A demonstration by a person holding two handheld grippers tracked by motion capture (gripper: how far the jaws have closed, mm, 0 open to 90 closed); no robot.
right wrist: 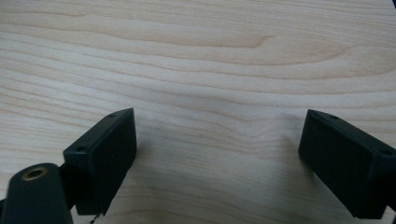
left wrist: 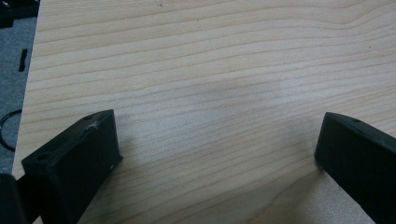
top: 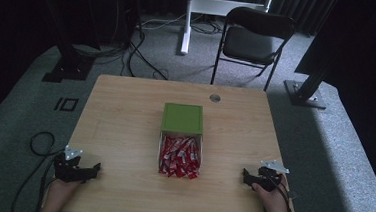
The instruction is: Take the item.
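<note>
Your left tongs (top: 87, 169) at 8 o'clock, right tongs (top: 249, 178) at 4 o'clock, both spread apart and empty, red packets (top: 180, 157) mid-worktop (top: 120, 116) below green box (top: 182, 118).

I can read no text, label, brand or number from here. The red packets (top: 180, 157) in the tray (top: 162, 143) at the middle of the table (top: 124, 121) carry white marks, but they are too small and blurred for me to make out as letters. The green box (top: 182, 118) behind them has a plain top. On the floor left of the table I see a black square outline (top: 67, 104), a mark without any lettering.
</note>
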